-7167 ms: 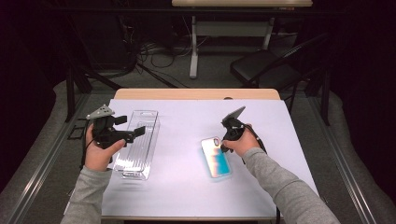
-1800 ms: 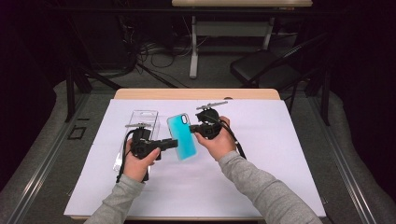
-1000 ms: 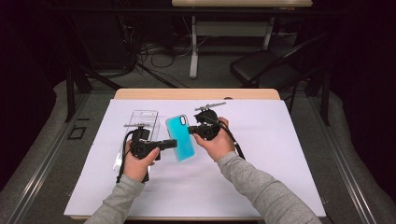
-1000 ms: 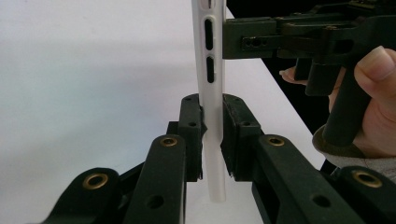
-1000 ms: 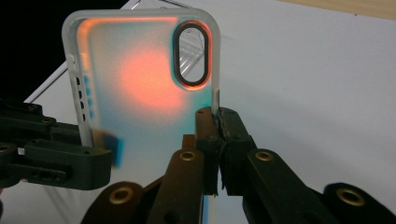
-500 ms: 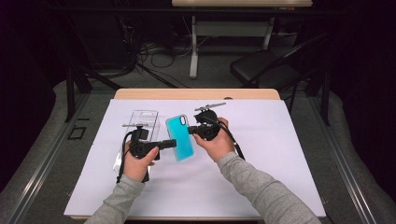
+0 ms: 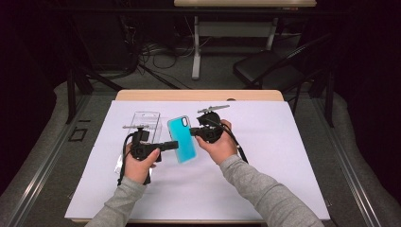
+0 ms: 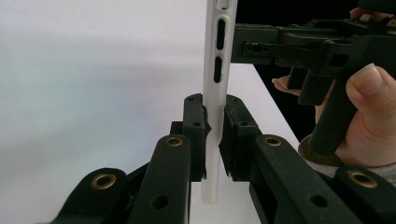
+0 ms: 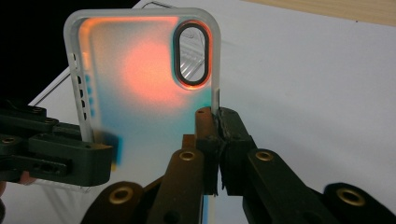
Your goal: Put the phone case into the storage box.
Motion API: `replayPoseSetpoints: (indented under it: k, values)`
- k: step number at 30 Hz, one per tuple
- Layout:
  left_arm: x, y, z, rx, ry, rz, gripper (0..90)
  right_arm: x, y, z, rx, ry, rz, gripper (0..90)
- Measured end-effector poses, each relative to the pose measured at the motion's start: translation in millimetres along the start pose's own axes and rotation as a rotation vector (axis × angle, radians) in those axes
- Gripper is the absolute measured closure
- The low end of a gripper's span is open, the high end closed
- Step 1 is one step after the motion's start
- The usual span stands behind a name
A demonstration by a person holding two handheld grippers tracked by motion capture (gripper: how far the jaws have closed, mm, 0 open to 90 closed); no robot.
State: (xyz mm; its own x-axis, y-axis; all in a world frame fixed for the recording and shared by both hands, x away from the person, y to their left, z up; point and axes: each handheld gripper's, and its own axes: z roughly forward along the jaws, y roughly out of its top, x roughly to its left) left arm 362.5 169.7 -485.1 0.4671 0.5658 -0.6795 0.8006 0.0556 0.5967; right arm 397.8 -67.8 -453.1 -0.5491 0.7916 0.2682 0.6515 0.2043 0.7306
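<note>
A phone case (image 7: pixel 182 138) is held up above the worktop (image 7: pixel 283 156), near its middle, pinched from both sides. The left gripper (image 7: pixel 174 145) clamps one long edge, its jaws pressed tight on the thin rim; in the left gripper view the case (image 8: pixel 215 93) stands edge-on between the pads, a white, frosted strip with slotted button cut-outs along it. The right gripper (image 7: pixel 193 132) grips the opposite long edge near the camera hole, its jaws likewise closed on the rim.

From above, the case is a turquoise rectangle with rounded corners and a pale border. In the right gripper view its face (image 9: pixel 140 79) is translucent, glowing orange-pink in the centre and fading to blue towards the lower part, with a clear frosted frame and a dark-ringed oval camera opening near one top corner.

A clear plastic package (image 7: pixel 145 124) lies flat on the white sheet behind the left hand (image 7: pixel 137 163). The right hand (image 7: pixel 218 144) holds its gripper just beside the case.
</note>
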Motion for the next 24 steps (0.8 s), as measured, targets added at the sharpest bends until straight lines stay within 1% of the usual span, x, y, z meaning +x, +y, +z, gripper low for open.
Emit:
replayPoseSetpoints:
  k: [12,13,16,24]
  values:
    - [0.1,0.2,-1.9,0.004,-0.003,0.004,81.6,0.4,0.2,-0.4,-0.001,0.005,-0.004,87.5]
    - [-0.1,0.2,-2.0,0.003,-0.005,-0.001,81.6,0.3,0.2,-0.5,-0.001,0.006,-0.004,87.4]
    - [0.0,0.2,-2.0,-0.002,-0.005,0.001,81.6,0.1,0.2,-0.4,-0.004,0.008,-0.005,87.4]
    - [0.7,0.6,-2.9,-0.002,-0.009,0.002,81.7,0.1,0.3,-0.4,-0.003,0.013,0.0,87.0]
